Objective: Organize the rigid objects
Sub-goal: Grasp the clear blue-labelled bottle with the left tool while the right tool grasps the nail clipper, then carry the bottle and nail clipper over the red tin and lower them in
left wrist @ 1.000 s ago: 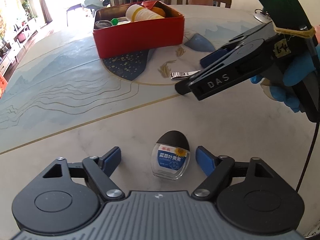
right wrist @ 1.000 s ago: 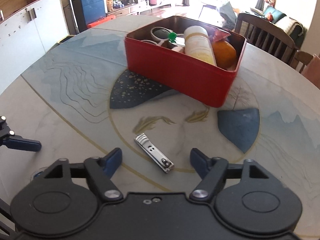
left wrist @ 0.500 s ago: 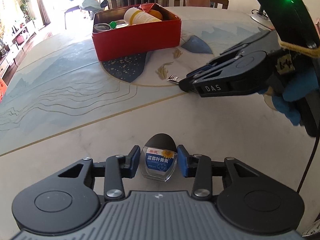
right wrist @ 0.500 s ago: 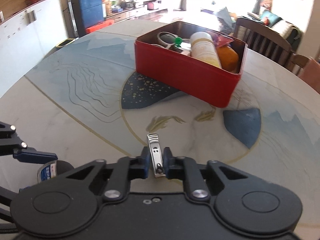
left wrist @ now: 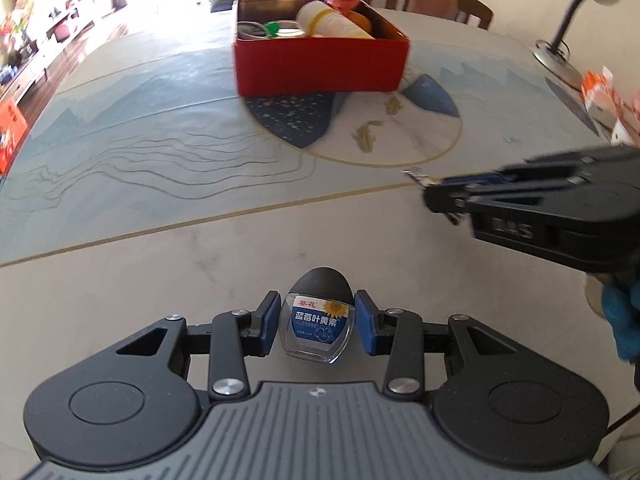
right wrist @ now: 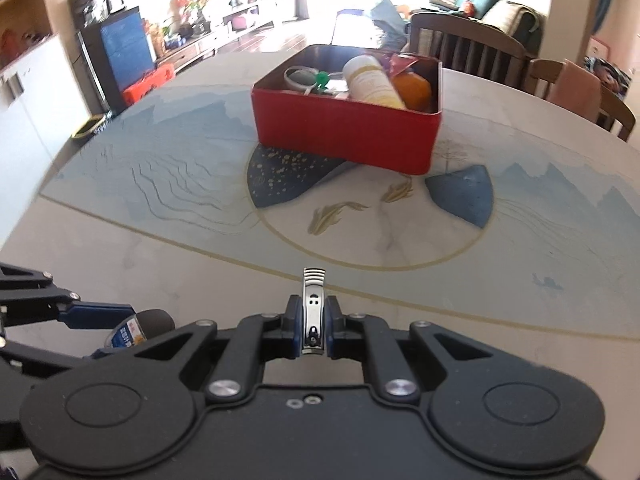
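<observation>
Two small rigid items are held at once, one in each gripper. The left gripper (left wrist: 316,326) is closed on a small clear glass bottle with a black cap and a blue-and-white label (left wrist: 319,329); its blue pads (left wrist: 269,322) are pressed against the bottle's two narrow sides, and the bottle is seen just above the pale marble-patterned table (left wrist: 160,264), whether clear of it or resting cannot be told. The right gripper (right wrist: 313,326) is clenched tight on a flat silver metal nail clipper (right wrist: 312,312), which is pinched edge-on near its rear half, with its ribbed lever end left projecting forward.

A red rectangular tin box (right wrist: 348,136) is set well ahead of both grippers, near the middle of the table, and is already partly filled: a cream cylindrical bottle (right wrist: 370,82), an orange round object (right wrist: 412,88) and a small green piece (right wrist: 321,77) are visible inside.

The bottle is judged light but smooth and breakable; a grip across the flat-sided waist, below the cap, is thought safest, since a rounded glass surface can slide between pads. The clipper is judged stiff, thin and slippery, liable to pivot if pinched only at one end, so a hold close to its middle is preferred. Free space is seen toward the box's near left corner, where either item could probably be lowered.
</observation>
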